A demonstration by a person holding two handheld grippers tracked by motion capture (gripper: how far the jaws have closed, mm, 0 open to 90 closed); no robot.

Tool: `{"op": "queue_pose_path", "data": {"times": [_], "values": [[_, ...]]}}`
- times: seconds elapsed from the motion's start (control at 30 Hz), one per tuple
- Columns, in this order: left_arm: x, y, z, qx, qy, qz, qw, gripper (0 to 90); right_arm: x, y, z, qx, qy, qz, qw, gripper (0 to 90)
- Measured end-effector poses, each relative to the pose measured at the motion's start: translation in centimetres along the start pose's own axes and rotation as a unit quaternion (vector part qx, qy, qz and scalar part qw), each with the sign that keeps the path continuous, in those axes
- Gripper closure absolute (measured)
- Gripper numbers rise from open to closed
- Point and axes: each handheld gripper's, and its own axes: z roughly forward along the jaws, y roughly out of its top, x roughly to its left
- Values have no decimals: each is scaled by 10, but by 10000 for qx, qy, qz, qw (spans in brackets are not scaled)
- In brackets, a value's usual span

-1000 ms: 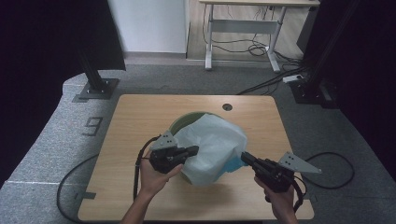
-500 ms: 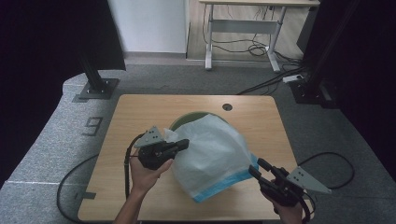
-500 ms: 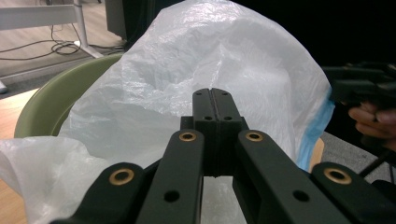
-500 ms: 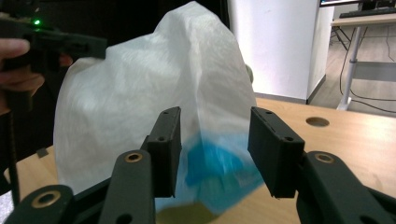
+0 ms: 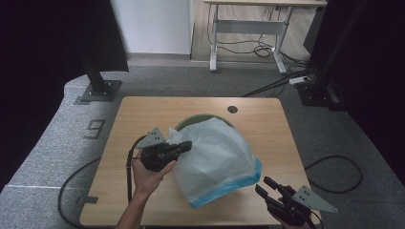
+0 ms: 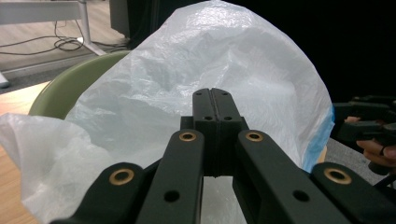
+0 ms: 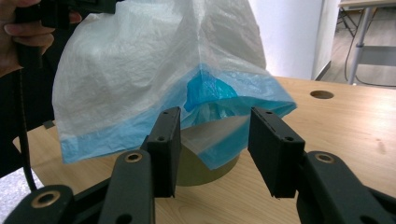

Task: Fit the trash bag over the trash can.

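Note:
A translucent white plastic bag (image 5: 215,157) with a blue rim billows over a green bin (image 5: 200,118) on the wooden table (image 5: 143,119). My left gripper (image 5: 186,144) is shut on the bag's upper left edge, and its jaws meet on the film in the left gripper view (image 6: 211,93). My right gripper (image 5: 263,185) is at the near right corner, apart from the bag. Its jaws have just opened and nothing is between them (image 7: 215,116). The bag's blue rim (image 7: 205,88) hangs loose beyond them, above the bin (image 7: 205,165).
A round cable hole (image 5: 232,109) sits at the table's far edge. The left gripper's cable (image 5: 129,171) loops by the person's forearm. Black stand bases (image 5: 98,90) and a desk frame (image 5: 248,28) stand on the grey floor behind, with loose cables.
The right gripper let go of the bag's blue edge, opened, and drew back and down to the near right corner. The bag swung out to the right. The left gripper kept its grip.

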Motion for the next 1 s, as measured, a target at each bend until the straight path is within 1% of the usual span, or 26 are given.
{"op": "queue_pose_path", "data": {"times": [0.23, 0.37, 0.5, 0.67, 0.83, 1.0], "values": [[5, 0, -2, -46, -9, -99, 9999, 900, 0, -3, 16, 135, 102, -12, 9999, 531], [7, 0, -4, -48, -2, -134, 9999, 900, 0, -7, 25, 232, 71, -199, 9995, 520], [10, 0, -6, -55, 19, -162, 9999, 900, -2, -10, 27, 220, 52, -290, 9993, 522], [13, 0, -8, -100, 5, -229, 9997, 900, -3, -7, 28, 205, -2, -423, 9989, 525], [17, 0, -9, -111, -5, -293, 9995, 900, -4, -10, 33, 233, 12, -476, 9986, 525], [20, -1, -10, -107, -3, -354, 9993, 900, -6, -18, 40, 346, -20, -493, 9982, 524]]}}
